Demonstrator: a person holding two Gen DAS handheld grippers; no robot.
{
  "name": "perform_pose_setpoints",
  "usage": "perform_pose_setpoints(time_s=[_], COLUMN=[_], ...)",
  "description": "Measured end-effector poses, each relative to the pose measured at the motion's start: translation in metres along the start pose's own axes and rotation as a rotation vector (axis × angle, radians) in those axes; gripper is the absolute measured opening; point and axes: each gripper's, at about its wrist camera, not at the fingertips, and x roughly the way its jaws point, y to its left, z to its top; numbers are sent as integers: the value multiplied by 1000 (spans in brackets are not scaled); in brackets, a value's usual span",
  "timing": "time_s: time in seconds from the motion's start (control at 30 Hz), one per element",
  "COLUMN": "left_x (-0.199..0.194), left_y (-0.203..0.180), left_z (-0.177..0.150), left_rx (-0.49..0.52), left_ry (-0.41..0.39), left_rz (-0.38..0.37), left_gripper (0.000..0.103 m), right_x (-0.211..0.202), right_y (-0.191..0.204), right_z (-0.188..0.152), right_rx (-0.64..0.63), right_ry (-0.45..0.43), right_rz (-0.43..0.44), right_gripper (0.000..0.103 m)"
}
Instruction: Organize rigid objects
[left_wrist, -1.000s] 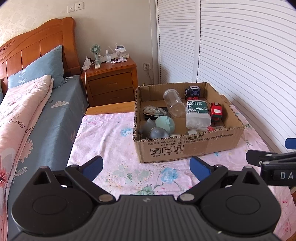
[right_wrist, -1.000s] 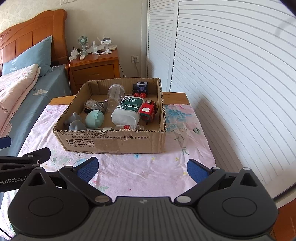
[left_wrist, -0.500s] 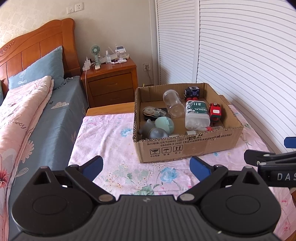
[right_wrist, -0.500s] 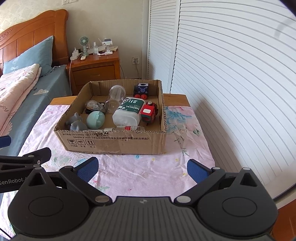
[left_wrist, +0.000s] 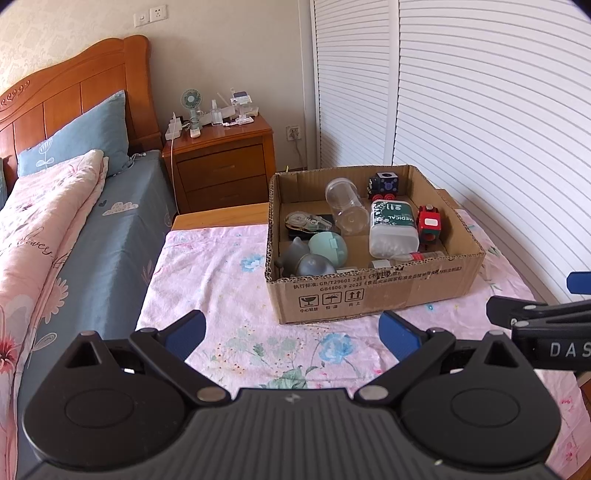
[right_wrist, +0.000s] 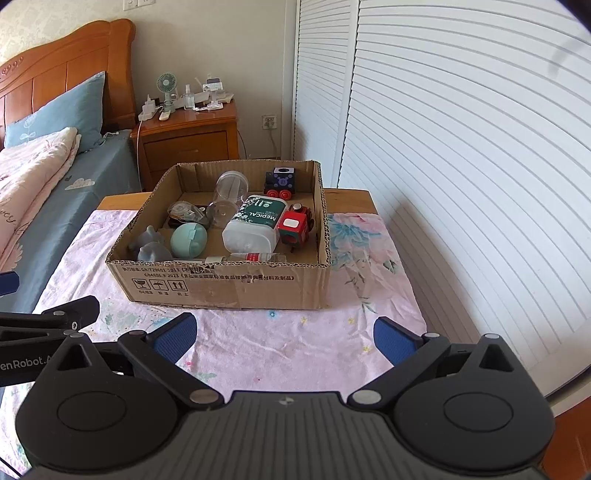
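Left gripper (left_wrist: 291, 332), right gripper (right_wrist: 284, 334) — fingers spread wide, holding nothing, short of the cardboard box (right_wrist: 229, 282). Box on the floral-clothed counter (right_wrist: 280, 343). Inside, near wall: grey figures (right_wrist: 149, 245), teal egg (right_wrist: 188, 240), small red-labelled bottle (right_wrist: 253, 256). Mid-box: white MEDICAL container (right_wrist: 255, 227), red block (right_wrist: 293, 229). Far wall — clear jar (right_wrist: 229, 190), dark toy train (right_wrist: 281, 181).

"MEDICAL" stands on the white bottle (left_wrist: 393, 229); "GB/T29601 2013" and "GB4806.9 2023" on the cardboard box (left_wrist: 369, 295).
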Motion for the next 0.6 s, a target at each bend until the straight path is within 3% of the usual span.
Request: perform_pose_setpoints(time_s=[0.6], left_x=[-1], left_y=[-1], left_z=[0], left_rx=[-4], left_ry=[2], left_rz=[2], left_gripper=[100], right_x=[-1], right_y=[-1], right_z=[0], right_rx=[0], right_ry=[-5], right_rz=[-2], right_gripper=[103])
